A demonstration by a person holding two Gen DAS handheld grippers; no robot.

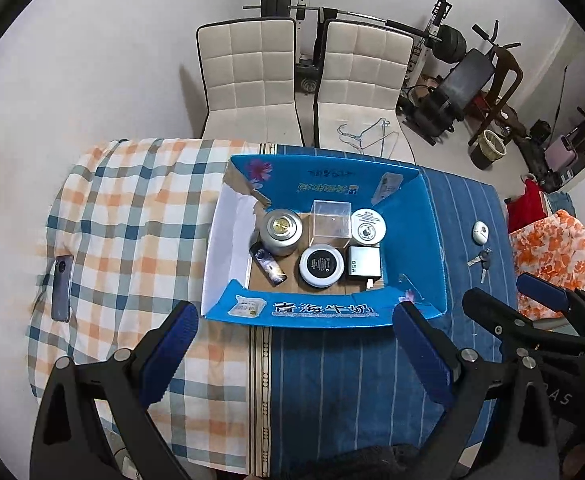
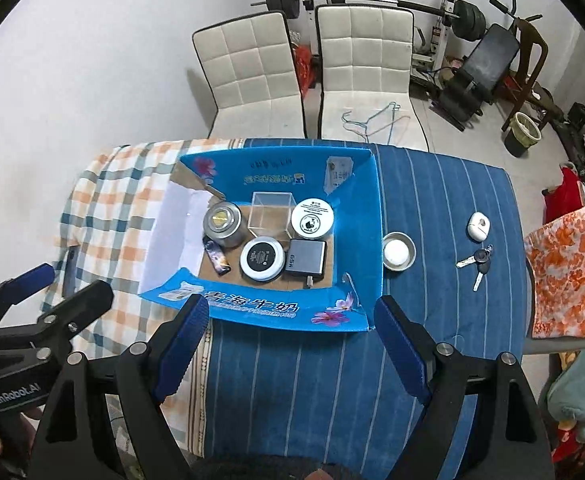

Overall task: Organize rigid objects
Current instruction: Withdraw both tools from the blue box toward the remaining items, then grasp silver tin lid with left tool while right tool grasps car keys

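A blue cardboard box [image 1: 320, 312] [image 2: 252, 308] lies open on the bed. Inside it are a silver tin [image 1: 281, 232], a clear plastic cube [image 1: 331, 220], a white round tin [image 1: 368, 226], a black-topped round tin [image 1: 321, 266], a grey charger [image 1: 363, 263] and a small dark lighter-like thing [image 1: 270, 266]. My left gripper [image 1: 296, 356] hangs open above the box's near wall with nothing between its fingers. My right gripper [image 2: 292, 352] is also open and empty, over the near wall and the blue striped sheet. Each gripper shows at the edge of the other's view.
A phone [image 1: 61, 288] lies on the plaid cloth at the left. Right of the box are a metal bowl [image 2: 399, 251] holding a white round thing, a white earbud case [image 2: 478, 226] and keys [image 2: 477, 262]. Two white chairs [image 2: 312, 68] stand beyond the bed.
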